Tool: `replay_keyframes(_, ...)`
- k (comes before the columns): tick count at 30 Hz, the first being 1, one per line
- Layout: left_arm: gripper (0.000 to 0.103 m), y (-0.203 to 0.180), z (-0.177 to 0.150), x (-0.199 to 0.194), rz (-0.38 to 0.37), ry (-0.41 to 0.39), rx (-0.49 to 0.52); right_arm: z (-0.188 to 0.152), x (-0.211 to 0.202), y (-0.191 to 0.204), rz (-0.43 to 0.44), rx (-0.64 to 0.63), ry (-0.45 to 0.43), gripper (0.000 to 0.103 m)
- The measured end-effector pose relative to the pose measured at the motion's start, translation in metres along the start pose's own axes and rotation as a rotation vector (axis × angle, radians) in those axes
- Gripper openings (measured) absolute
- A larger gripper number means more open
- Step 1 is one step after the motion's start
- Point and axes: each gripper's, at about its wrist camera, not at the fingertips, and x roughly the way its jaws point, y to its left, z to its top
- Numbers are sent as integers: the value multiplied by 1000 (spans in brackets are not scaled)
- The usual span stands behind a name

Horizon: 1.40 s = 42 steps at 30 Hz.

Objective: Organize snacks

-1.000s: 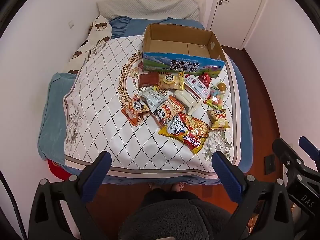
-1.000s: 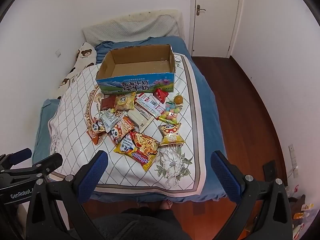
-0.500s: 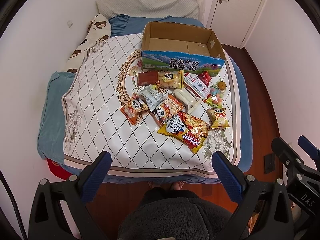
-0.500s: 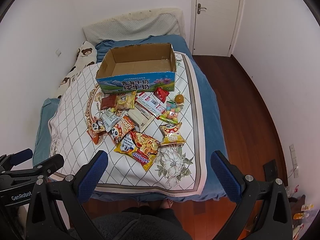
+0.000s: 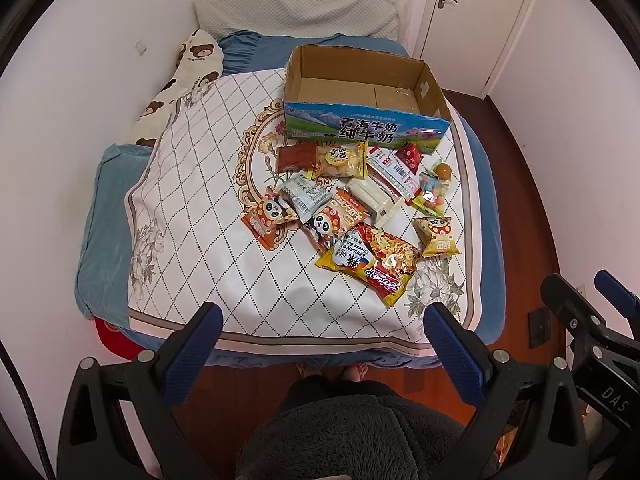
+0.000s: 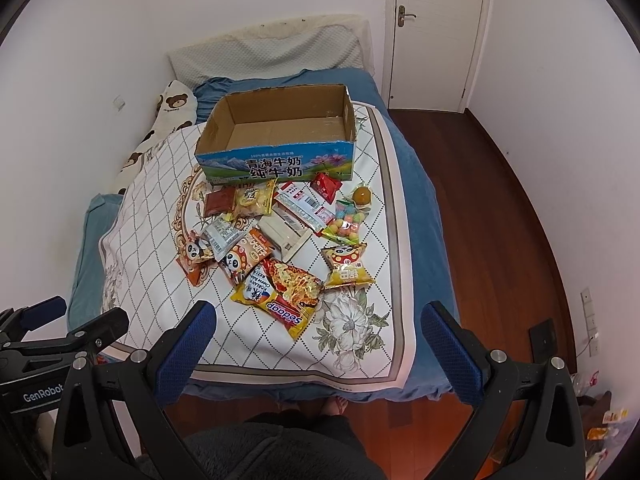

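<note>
snacks beyond wide jaws, untouched

Plain brown corrugated cardboard box, raw matt inside, glossy printed paper on the front. Crinkly shiny foil-plastic on the noodle packet and the panda snack bags. Soft matt cloth on the quilt, velvety-looking blue sheet. Polished reddish wood floor. Matt black plastic gripper frames, textured blue rubbery pads.
</note>
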Motion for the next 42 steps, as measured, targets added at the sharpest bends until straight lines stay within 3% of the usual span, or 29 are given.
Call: replay_keyframes(42,103,10,-2,-17,11,-28,4,4,-9,5,23,12,-21,103)
